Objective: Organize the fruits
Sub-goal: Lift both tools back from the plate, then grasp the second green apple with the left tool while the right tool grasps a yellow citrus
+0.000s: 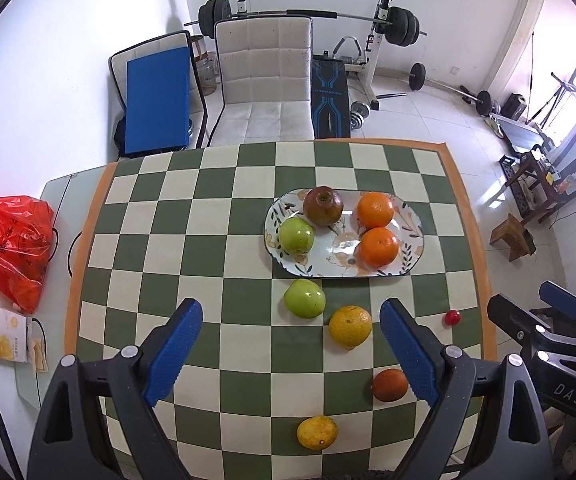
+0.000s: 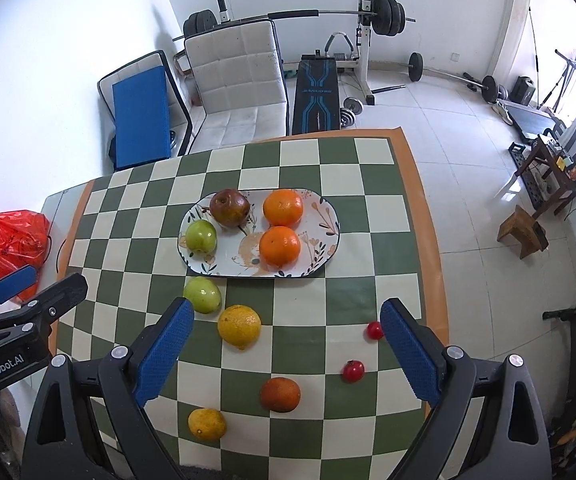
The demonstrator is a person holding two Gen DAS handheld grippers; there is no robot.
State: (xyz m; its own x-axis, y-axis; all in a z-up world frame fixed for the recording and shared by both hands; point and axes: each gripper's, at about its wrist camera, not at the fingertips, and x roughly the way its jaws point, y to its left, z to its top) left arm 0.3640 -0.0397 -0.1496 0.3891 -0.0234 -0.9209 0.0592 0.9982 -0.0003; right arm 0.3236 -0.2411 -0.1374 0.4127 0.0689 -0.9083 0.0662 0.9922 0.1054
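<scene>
Blue-padded left gripper (image 1: 291, 354) and right gripper (image 2: 286, 354) hang released, empty. Four fruits sit on the plate (image 2: 329, 236); the loose lemon (image 2: 239, 326) and apple (image 2: 202, 294) could roll off the table if nudged.

right gripper (image 2: 287, 350) gapes empty above loose fruit; plate (image 2: 329, 236) holds two oranges, two apples.

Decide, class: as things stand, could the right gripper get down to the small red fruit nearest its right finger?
Probably yes. The right gripper is open and empty above the cloth, and the small red fruit lies alone on a green square beside one of its fingers, with nothing over it.
</scene>
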